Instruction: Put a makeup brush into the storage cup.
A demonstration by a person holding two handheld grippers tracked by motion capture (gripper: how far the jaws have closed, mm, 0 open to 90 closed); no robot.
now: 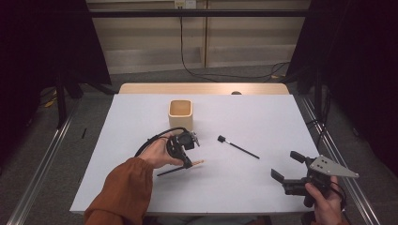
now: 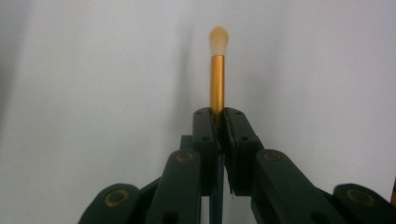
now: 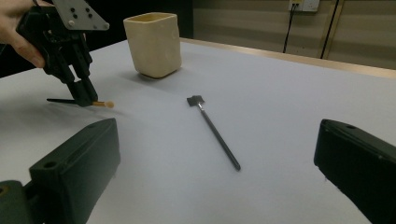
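My left gripper [image 1: 188, 164] [image 2: 218, 114] [image 3: 86, 100] is shut on a small makeup brush [image 1: 196, 163] [image 2: 217, 79] [image 3: 103, 104] with a gold ferrule, pale bristles and a dark handle; the brush lies low over the white table. A second black brush [image 1: 238, 147] [image 3: 215, 131] with a dark square head lies loose at the table's middle right. A cream square cup [image 1: 180, 114] [image 3: 153, 43] stands upright behind the left gripper. My right gripper [image 1: 287, 166] is open near the front right edge, nothing between its jaws.
The white table [image 1: 263, 187] has a wooden strip along its far edge. Metal rails run on the floor at both sides. Black cables lie on the floor beyond the table.
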